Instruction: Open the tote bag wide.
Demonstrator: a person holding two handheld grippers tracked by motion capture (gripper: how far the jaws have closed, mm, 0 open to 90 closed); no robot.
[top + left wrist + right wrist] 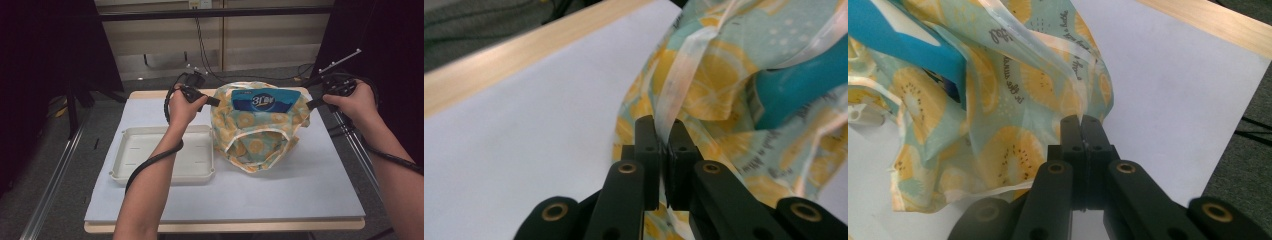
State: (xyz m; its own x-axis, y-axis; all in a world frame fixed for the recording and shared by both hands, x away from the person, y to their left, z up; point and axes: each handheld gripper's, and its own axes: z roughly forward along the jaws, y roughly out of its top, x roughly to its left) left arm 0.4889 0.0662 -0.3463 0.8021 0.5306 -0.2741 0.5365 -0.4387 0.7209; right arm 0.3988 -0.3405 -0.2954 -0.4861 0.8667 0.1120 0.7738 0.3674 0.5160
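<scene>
Since the thin bag (257,125) looks floppy and slippery, left gripper (664,131) and right gripper (1081,125) both pinch its rim.

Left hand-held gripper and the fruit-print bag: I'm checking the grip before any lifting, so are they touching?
Touching. In the left gripper view, the left hand-held gripper has its jaws closed on the pale edge strip of the fruit-print bag.
</scene>
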